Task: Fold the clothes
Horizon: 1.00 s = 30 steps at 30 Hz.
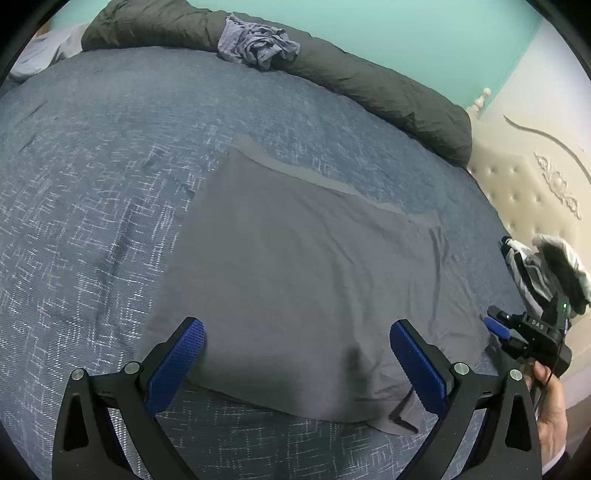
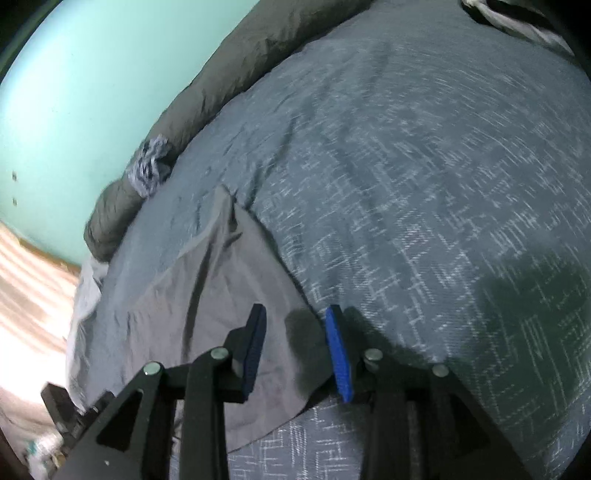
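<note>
One flat grey garment of thin fabric [image 1: 295,280], spread over blue-grey bedcover with white crosshatch pattern [image 1: 92,206], near edge slightly rumpled, small folded corner poking out at near right. Left gripper with black arms and blue ribbed pads [image 1: 297,354] poised over garment's near edge, jaws spread wide, nothing between pads. Right gripper [image 2: 297,347] at garment's right corner, jaws partly apart and not pressing on cloth, corner lying beneath the gap; same gripper seen from left wrist view at far right edge, carried by a person's hand [image 1: 550,406]. Beyond garment, long dark grey rolled duvet [image 1: 369,85] along far side of bed, against turquoise wall [image 1: 406,33]. Crumpled blue-grey checked cloth [image 1: 258,44] resting on that duvet. To the right, cream tufted headboard with carved ornament [image 1: 524,184], and close by it a heap of black, white and grey clothing [image 1: 546,273] on bed's edge. Pale striped floor [image 2: 33,280] visible past bed's left side in right wrist view.
</note>
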{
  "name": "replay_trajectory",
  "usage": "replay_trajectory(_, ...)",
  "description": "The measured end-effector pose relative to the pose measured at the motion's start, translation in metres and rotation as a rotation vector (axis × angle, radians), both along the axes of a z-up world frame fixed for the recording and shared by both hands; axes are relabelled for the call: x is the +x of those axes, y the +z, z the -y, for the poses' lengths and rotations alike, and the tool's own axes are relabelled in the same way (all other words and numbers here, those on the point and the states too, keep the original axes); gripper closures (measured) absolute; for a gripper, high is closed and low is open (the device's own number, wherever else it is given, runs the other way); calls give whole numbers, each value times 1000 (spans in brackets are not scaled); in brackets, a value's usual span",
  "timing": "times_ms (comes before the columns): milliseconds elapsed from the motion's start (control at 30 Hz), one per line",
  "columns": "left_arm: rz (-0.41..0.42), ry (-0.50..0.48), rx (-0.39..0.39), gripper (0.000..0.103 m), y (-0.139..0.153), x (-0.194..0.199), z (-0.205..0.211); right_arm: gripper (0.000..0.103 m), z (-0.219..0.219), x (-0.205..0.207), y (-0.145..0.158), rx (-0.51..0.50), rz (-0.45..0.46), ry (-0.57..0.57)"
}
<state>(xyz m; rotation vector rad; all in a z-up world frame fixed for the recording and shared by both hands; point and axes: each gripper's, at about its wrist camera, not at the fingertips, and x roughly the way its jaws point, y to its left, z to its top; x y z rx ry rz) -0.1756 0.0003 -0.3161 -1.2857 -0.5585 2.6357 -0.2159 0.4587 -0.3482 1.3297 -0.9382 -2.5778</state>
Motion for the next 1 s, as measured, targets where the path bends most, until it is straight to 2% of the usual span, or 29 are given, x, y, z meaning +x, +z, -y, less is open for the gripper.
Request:
replay_trajectory(67,1,-6,-1,0,0,0,-3,70,0,1,-3,16,15,13)
replay_trajectory(133,3,-7,-3,0,-1,-1,-3,86,1,0,-3,19,18,23)
replay_trajectory(167,4,-6,-2,0,-1,-1,-2,99,1,0,-3,20,15,26)
replay_trajectory(300,2,-2,-3,0,-1,0,-1,101,-1,2,2,17,-1,28)
replay_trajectory(533,6,0,-1,0,-2,-1,1,101,-36,30,5,-80,-4,-60)
replay_trajectory(1000,8,14,-7,0,-3,-2,5,102,-37,38,24,-45,27,-106)
